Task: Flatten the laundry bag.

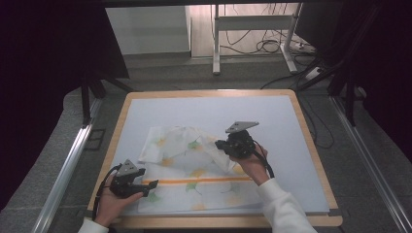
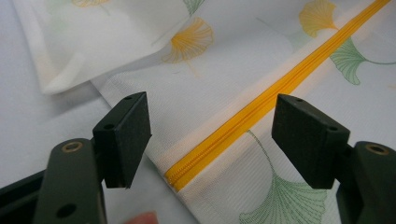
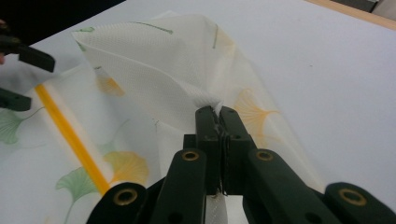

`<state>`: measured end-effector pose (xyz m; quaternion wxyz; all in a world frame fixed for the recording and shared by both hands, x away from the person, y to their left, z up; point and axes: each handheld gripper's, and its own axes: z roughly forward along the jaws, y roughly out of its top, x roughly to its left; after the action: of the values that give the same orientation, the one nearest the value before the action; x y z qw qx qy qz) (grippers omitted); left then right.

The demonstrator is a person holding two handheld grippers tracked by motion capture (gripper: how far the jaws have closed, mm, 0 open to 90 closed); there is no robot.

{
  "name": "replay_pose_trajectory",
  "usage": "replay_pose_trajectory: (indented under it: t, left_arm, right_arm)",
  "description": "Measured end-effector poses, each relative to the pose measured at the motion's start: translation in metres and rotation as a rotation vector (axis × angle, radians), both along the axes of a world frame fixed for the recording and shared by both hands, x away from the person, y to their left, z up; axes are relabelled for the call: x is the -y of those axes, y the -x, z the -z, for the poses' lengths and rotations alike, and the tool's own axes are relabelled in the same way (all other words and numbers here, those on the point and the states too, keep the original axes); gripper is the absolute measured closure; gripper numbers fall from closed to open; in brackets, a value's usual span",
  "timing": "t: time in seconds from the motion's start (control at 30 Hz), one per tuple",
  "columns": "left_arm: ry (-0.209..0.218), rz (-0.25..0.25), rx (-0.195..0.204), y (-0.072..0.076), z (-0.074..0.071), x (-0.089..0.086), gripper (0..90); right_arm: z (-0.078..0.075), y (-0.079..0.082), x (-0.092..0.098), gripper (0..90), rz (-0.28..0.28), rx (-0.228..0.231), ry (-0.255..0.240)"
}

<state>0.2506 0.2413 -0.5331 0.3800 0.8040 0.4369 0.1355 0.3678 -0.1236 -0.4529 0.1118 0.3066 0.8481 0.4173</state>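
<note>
Bag (image 1: 194, 170): white mesh w/ ginkgo leaf print, lying on the table (image 1: 291, 126), mostly flat on the near half; far part folded over toward the left.
Zip (image 1: 194, 180): orange, runs left-right across the bag's near part; in your left gripper view its end (image 2: 175, 176) sits by the bag's edge.
Right gripper (image 1: 219, 144): your right hand (image 1: 250, 165) holds it over the bag's right-centre; grey plate on top.
Right fingers (image 3: 208, 121): clenched on a pinch of the bag's mesh; fabric (image 3: 159, 79) lifts up in a peak from the pinch and drapes back down to the table.
Left gripper (image 1: 154, 184): your left hand (image 1: 114, 201) has it low at the bag's near-left corner, pointing right along the zip line.
Left fingers (image 2: 126, 135): released, wide apart; zip end lies between them, pads not touching cloth as far as you can see.
Grippers' relation: well apart, right one farther & right of the left.
Table edge: wood rim (image 1: 311, 141) round a pale mat; bag lies within the mat.
</note>
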Motion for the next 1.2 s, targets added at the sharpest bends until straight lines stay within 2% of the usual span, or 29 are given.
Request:
replay_pose_trajectory:
  t: [0.4,0.67,1.2]
  left_arm:
    - [-0.001,0.001,-0.003,0.000,0.000,0.000,28.1]
    - [-0.002,0.001,-0.003,0.000,0.000,0.000,28.1]
    - [-0.007,0.006,-0.006,0.000,0.001,0.000,28.0]
  right_arm:
    - [0.008,-0.022,0.015,87.8,0.064,-0.005,-0.005]
    - [0.012,-0.034,0.032,87.7,0.128,-0.016,-0.018]
    - [0.021,-0.050,0.050,87.6,0.204,-0.033,-0.013]
